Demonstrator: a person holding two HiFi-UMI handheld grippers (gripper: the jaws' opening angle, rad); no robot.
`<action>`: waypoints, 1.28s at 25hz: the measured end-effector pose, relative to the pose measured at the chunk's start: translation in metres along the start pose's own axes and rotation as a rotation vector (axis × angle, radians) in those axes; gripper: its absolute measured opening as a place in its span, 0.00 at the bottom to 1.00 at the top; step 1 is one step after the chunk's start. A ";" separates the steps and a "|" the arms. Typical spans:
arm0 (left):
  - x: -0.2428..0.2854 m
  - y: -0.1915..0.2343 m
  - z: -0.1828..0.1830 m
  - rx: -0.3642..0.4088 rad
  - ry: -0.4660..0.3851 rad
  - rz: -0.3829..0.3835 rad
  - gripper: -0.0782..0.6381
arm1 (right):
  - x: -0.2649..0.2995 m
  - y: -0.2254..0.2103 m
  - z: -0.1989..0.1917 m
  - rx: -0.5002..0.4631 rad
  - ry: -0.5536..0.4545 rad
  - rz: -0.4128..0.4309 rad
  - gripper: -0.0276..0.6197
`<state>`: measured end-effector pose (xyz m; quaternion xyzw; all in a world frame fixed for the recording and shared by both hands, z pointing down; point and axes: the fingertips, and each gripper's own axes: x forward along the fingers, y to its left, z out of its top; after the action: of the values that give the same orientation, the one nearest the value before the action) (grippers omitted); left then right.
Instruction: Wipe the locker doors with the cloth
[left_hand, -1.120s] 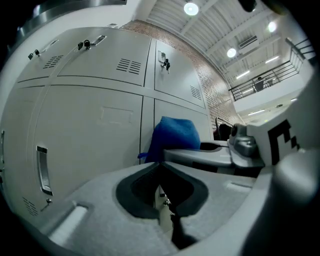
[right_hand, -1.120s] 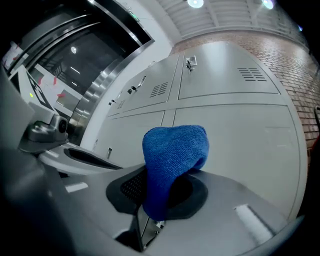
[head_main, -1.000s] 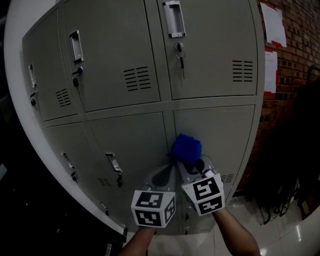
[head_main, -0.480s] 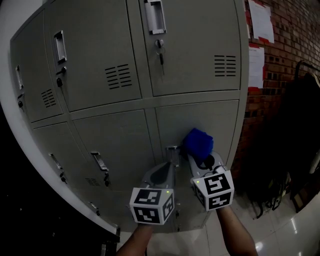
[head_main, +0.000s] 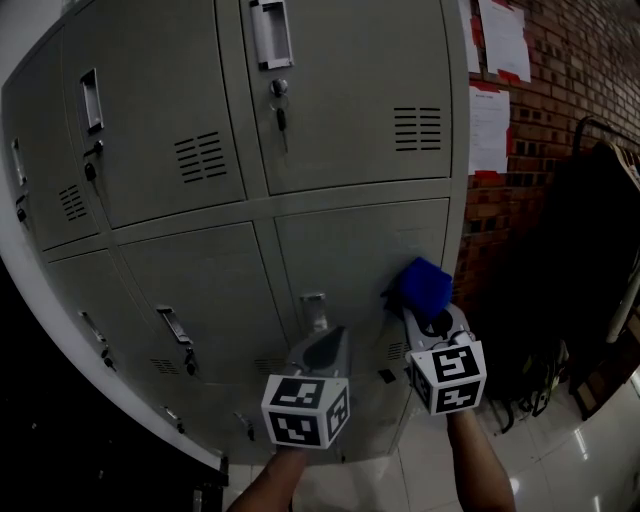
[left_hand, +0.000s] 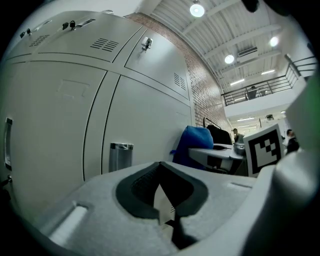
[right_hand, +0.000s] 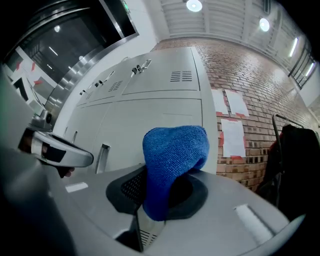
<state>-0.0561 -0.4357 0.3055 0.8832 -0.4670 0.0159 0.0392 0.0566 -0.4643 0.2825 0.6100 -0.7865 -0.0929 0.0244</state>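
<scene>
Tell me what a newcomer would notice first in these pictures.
The bright blue cloth stands out most, pinched in the shut right tool at the lower right door of the grey lockers, which fill most of the head view. Next come the black-and-white marker cubes low in that view, with the left tool closed on nothing. At the right edge is a brick wall with paper sheets on it.
</scene>
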 end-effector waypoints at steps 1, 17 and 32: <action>0.001 -0.001 -0.002 0.000 0.003 0.001 0.11 | -0.002 -0.007 -0.003 -0.002 0.006 -0.012 0.15; -0.026 0.038 -0.018 0.033 -0.001 0.111 0.11 | -0.022 0.082 0.009 -0.057 -0.050 0.164 0.15; -0.055 0.069 -0.044 0.016 0.005 0.199 0.11 | 0.027 0.183 -0.031 -0.023 0.022 0.328 0.15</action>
<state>-0.1441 -0.4251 0.3500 0.8326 -0.5523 0.0256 0.0313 -0.1202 -0.4499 0.3436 0.4739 -0.8742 -0.0901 0.0550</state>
